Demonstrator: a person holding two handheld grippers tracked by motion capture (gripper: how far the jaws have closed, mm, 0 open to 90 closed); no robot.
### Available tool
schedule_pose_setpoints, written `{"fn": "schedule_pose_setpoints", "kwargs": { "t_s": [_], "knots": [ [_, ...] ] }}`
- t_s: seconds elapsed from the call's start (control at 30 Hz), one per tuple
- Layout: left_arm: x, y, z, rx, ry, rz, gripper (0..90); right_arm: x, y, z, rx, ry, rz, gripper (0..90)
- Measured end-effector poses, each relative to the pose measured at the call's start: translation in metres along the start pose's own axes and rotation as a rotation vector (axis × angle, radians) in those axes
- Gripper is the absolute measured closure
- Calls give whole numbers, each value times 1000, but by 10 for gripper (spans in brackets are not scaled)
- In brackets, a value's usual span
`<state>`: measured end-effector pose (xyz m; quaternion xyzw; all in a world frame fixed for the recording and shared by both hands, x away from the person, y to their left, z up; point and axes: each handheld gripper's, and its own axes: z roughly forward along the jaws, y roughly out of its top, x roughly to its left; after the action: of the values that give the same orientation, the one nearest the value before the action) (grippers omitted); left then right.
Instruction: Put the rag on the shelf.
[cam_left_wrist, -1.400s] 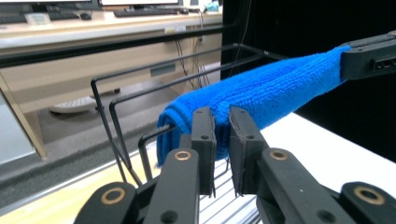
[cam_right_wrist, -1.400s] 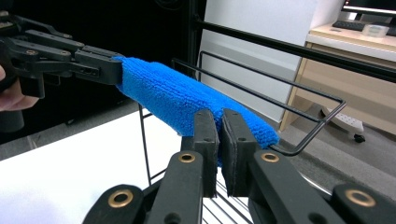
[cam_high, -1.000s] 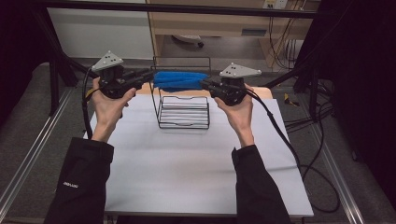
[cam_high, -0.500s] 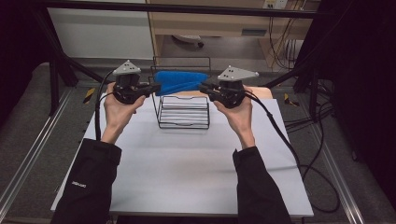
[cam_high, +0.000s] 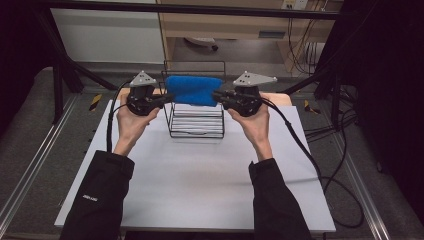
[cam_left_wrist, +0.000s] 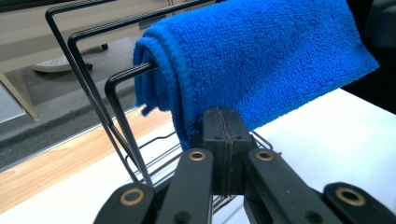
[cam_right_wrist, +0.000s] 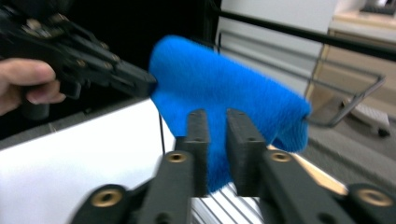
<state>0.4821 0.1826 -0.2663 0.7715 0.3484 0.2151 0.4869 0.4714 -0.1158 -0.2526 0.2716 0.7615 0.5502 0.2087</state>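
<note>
Already hung, or nearly so: find the blue microfibre towel (cam_high: 192, 90) folded over the top bars of the black wire rack (cam_high: 196, 131), at the middle of the far edge of the white desk (cam_high: 200, 185), lifted clear of the desk surface. In the left gripper view, draped over a bent rod of the rack (cam_left_wrist: 119, 121) and hanging down on both sides of it, with the lower hem above the rack's floor wires.

Flanked by the left gripper (cam_high: 161, 100) at the towel's left end and the right gripper (cam_high: 216, 96) at its right end, each level with the cloth and pointing inward.

Left gripper: pressed together along a thin seam, tips right at the lower hem; cannot tell whether any cloth is caught there. Right gripper: pinching the towel's other end, with blue pile visible in the narrow slot between the pads (cam_right_wrist: 198, 135).

Judged as late in the job: lifting and draping done, going by how squarely the cloth sits across the bars.

Left to do, probably: evening out the two ends, letting go on both sides, then drawing back without dragging the towel off the bars or tipping the light rack toward the near edge.
</note>
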Motion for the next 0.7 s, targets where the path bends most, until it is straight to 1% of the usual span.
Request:
{"fn": "schedule_pose_setpoints", "kwargs": {
  "t_s": [0.07,0.13,0.17,0.2,0.27,0.33,0.47,0.57,0.63,0.7],
  "knots": [
    [0,-2,1,-2,2,1,899,-2,-6,5,23,3,32,889],
    [1,-4,2,-4,1,0,899,-5,-13,9,43,-21,47,897],
    [1,-4,3,-5,6,2,899,-7,-17,10,47,-30,55,897],
    [2,-5,4,-6,1,-2,899,-8,-19,11,50,-37,64,898],
    [3,-6,5,-14,-9,-14,898,-11,-22,12,47,-59,63,897],
    [4,-7,6,-23,-4,-15,898,-13,-24,13,38,-71,60,896],
    [2,-9,6,-28,-12,-12,892,-13,-23,11,26,-61,62,874],
    [0,-10,2,-19,-14,-1,862,-10,-22,6,12,-53,59,826],
    [0,-10,-2,-14,-9,8,827,-9,-21,1,-1,-44,61,758],
    [-1,-10,-7,-18,-13,-2,774,-8,-19,-4,-11,-33,70,688]
  ]
}}
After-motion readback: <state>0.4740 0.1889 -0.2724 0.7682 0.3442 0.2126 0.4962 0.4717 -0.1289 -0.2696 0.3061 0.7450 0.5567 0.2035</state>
